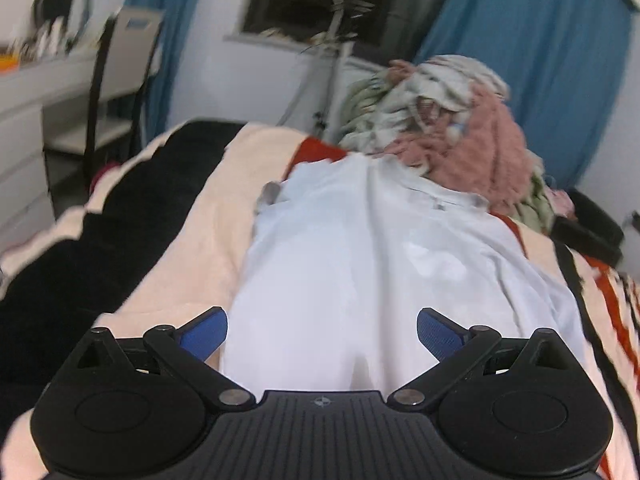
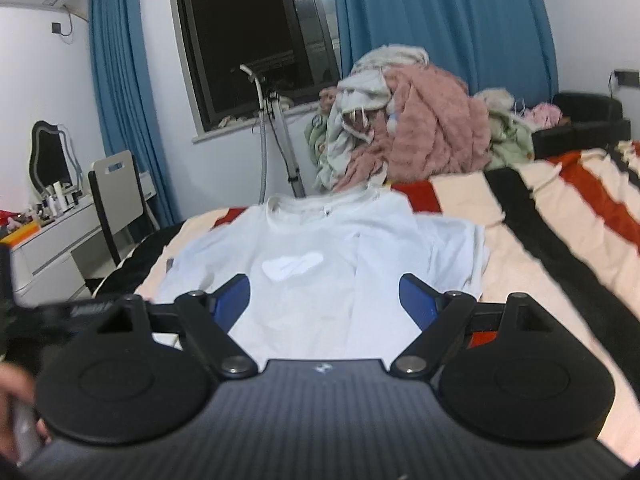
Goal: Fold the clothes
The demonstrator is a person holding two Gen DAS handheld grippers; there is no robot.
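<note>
A bed covered by a cream blanket with black and red stripes [image 2: 520, 240] is noted as the work surface, and a tall heap of unfolded pink, white and green garments [image 2: 408, 136] is stacked at its far end. The white short-sleeved T-shirt [image 2: 320, 248] is laid flat in the middle of the bed, collar toward the far end and just in front of the heap, hem toward the near edge. Its right side appears already turned inward, with a ridge running along the body; this is judged, not certain. The left gripper [image 1: 322, 334] is seen with jaws wide and nothing between them, poised over the near hem. The right gripper [image 2: 324, 300] is likewise spread wide and empty. Risks are judged as follows: the blanket may be pinched together with the thin cloth; the turned-in side may be dragged open by an uneven lift; the heap may be disturbed if the collar is pushed farther.
</note>
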